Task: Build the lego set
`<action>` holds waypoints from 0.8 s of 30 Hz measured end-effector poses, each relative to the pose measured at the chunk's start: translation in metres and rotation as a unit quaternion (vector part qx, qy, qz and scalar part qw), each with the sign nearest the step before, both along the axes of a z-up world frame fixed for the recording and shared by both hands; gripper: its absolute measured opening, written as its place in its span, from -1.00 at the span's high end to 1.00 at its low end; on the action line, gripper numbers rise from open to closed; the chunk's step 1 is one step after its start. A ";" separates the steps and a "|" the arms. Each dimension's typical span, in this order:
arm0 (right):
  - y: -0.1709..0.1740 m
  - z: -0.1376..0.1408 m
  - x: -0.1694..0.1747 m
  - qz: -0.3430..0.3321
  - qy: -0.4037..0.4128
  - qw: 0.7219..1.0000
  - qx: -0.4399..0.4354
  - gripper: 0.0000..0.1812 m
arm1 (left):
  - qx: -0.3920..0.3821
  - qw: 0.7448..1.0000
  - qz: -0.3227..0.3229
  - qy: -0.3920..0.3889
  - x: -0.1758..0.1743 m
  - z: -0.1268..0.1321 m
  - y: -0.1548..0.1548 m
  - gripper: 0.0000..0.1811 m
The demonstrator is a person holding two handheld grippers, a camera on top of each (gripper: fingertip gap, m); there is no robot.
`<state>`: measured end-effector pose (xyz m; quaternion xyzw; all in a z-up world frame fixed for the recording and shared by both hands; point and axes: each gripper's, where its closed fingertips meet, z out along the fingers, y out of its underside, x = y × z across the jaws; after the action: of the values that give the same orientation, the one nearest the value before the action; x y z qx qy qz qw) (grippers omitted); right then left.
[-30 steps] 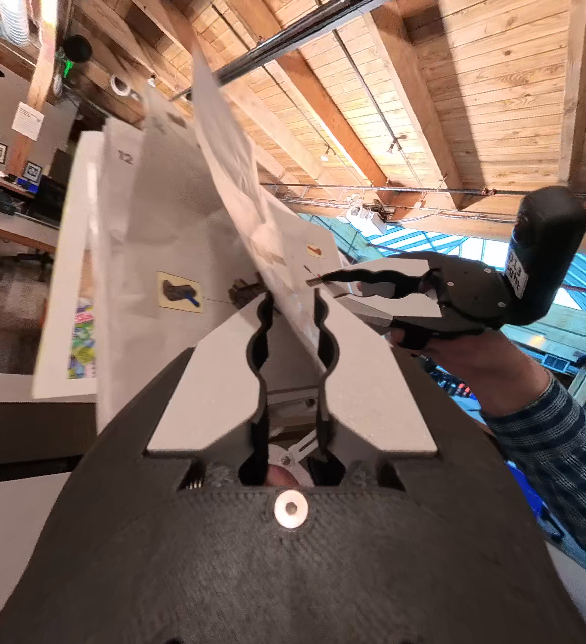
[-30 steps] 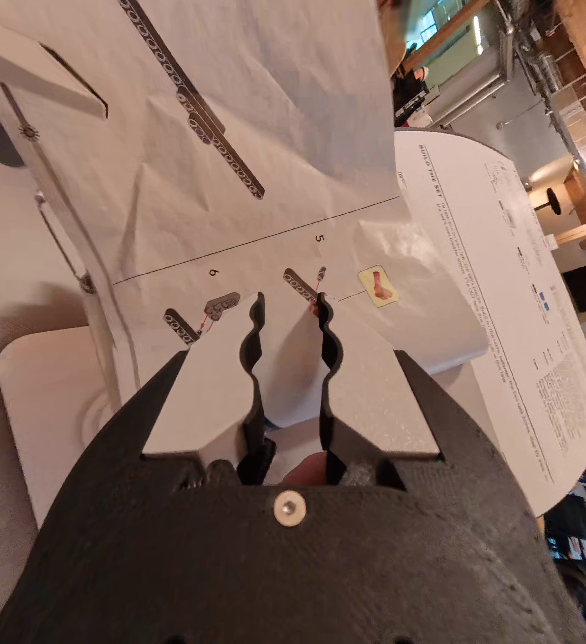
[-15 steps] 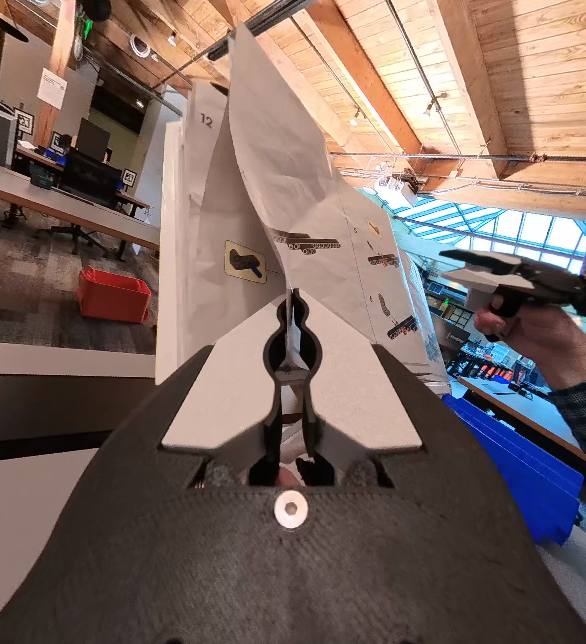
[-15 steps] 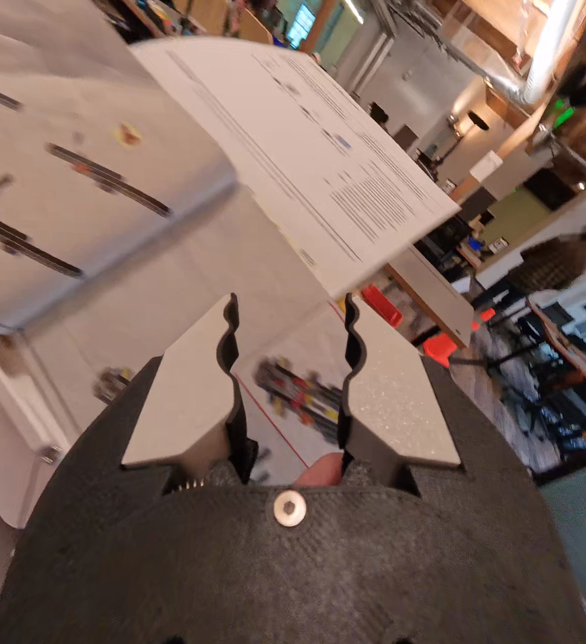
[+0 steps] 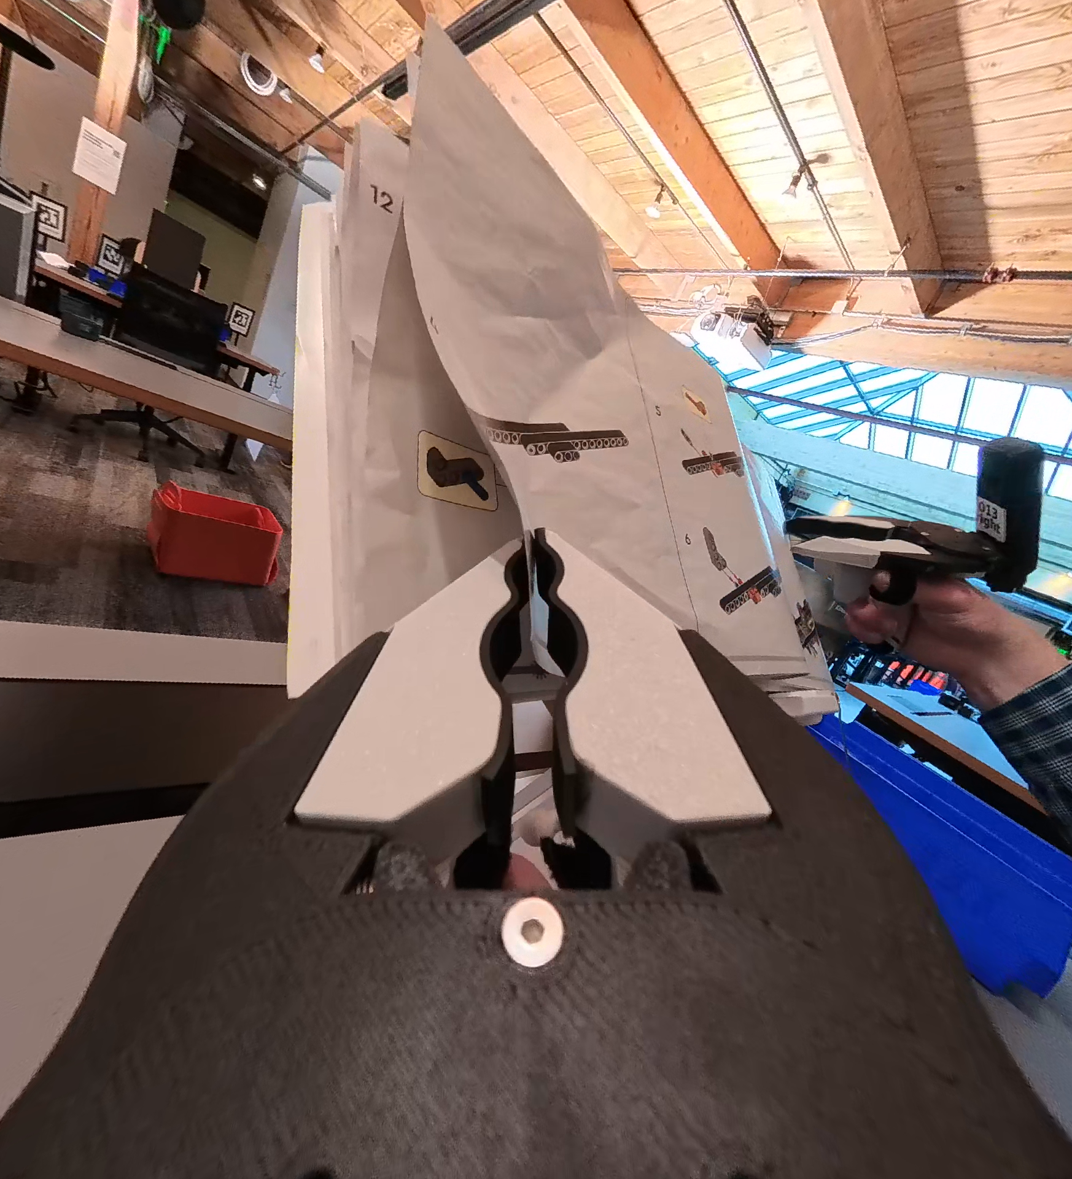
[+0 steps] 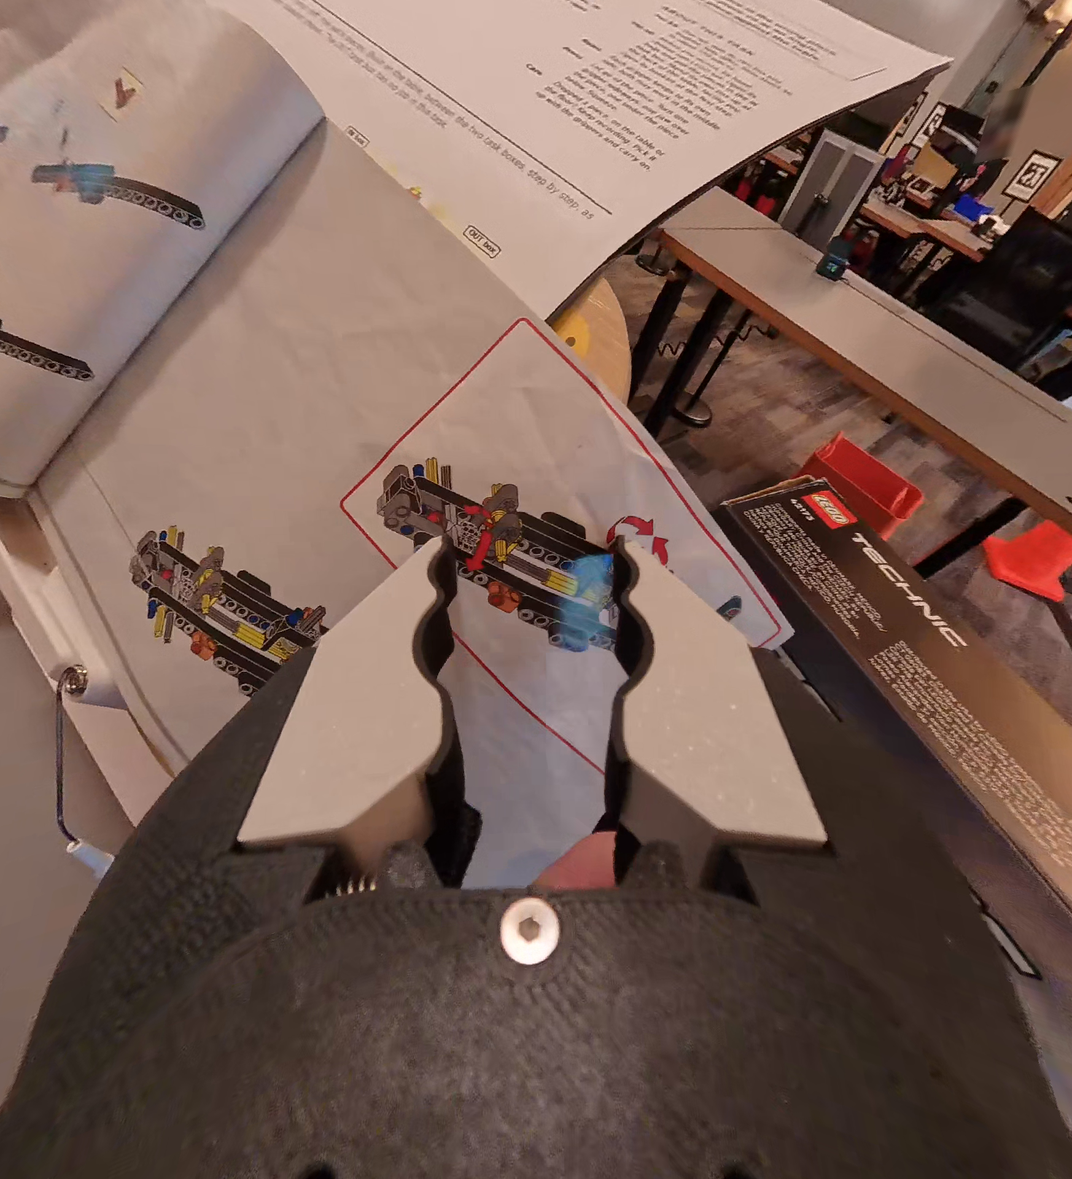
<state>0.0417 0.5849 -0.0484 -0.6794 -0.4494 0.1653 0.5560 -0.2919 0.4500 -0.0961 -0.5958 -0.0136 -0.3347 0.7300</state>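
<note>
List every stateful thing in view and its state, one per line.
Left gripper: shut on a booklet page.
Right gripper: open, empty.
Instruction booklet: open, propped up.
Pinched page: lifted, curling, creased.
Lego box: lying flat.
Red bin: on the floor.

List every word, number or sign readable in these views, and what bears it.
I won't quote writing; bearers only:
Instruction booklet pages: step numbers, diagrams.
Black box: logo, brand word, fine print.
Printed sheet: paragraphs, boxed labels.
Sticker on the right hand-held gripper: short code.
Square markers: numbers.
Paper notice: too small.
</note>
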 end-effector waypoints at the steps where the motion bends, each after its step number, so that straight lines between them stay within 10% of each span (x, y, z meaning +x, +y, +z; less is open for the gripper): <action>1: -0.001 0.000 -0.001 0.003 -0.001 1.000 0.000 0.50 | 0.000 1.000 0.000 0.001 0.000 0.000 0.000 1.00; 14: -0.031 0.012 -0.006 0.006 -0.061 0.996 0.068 1.00 | -0.001 1.000 0.019 0.014 -0.009 0.001 -0.005 0.95; 20: -0.068 0.033 -0.017 0.052 -0.026 0.998 0.032 1.00 | -0.016 0.971 0.229 0.069 -0.075 0.014 -0.034 0.42; 24: -0.083 0.043 -0.027 0.074 0.000 0.997 0.003 1.00 | 0.088 0.922 0.325 0.192 -0.054 0.075 -0.085 0.33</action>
<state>0.0149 0.5021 -0.0054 -0.6427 -0.4992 0.2046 0.5439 -0.3457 0.3655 -0.0213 -0.5452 -0.0364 0.0422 0.8365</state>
